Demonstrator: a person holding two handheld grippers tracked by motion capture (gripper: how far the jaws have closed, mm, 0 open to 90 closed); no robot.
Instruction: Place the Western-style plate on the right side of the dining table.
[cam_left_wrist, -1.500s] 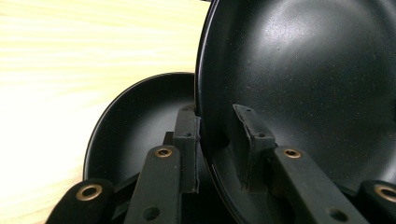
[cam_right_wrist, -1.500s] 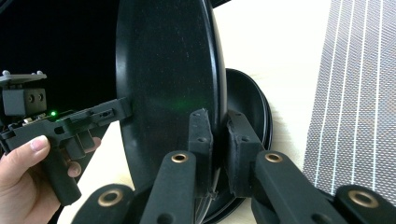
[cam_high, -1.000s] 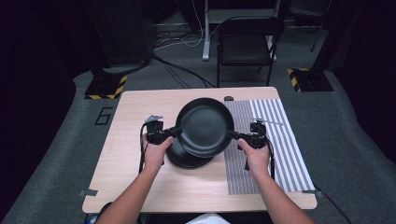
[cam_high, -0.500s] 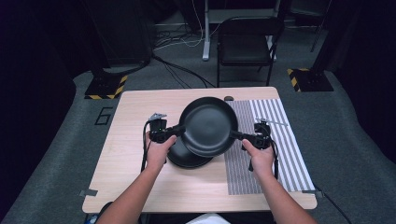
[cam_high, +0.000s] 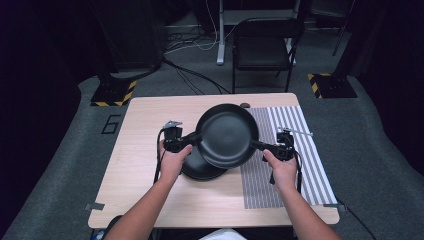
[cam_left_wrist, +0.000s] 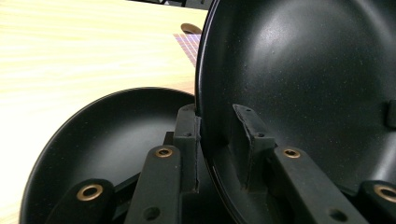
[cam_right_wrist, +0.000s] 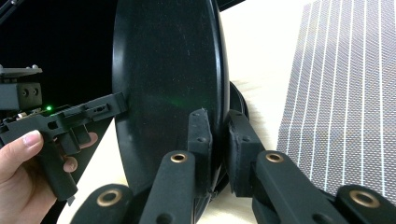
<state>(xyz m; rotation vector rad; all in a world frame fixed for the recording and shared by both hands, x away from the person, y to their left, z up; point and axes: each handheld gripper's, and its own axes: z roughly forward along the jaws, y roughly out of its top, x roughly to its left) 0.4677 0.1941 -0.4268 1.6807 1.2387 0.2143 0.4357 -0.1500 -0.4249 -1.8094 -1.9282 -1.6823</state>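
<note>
A black round dish (cam_high: 227, 135) hangs tilted above the wooden table (cam_high: 140, 150), held at both sides. My left gripper (cam_high: 195, 138) is shut on its left rim; in the left gripper view the pads (cam_left_wrist: 187, 135) pinch the dish (cam_left_wrist: 303, 70) wall. My right gripper (cam_high: 256, 145) is shut on the opposite rim, and the right gripper view has its jaws (cam_right_wrist: 218, 128) clamped on the edge of the dish (cam_right_wrist: 163, 70). A second black dish (cam_high: 200, 171) lies flat on the table under the first, also seen at the left of the left gripper view (cam_left_wrist: 102, 130).
A grey striped mat (cam_high: 295, 165) covers the table's right part, under my right hand. A small dark round object (cam_high: 244, 105) sits at the table's far edge. A black chair (cam_high: 265, 47) stands beyond the table. Bare wood lies at the left and front.
Both hands and the held dish have drifted slightly to the right, toward the striped mat. The lower dish has stayed in place.
</note>
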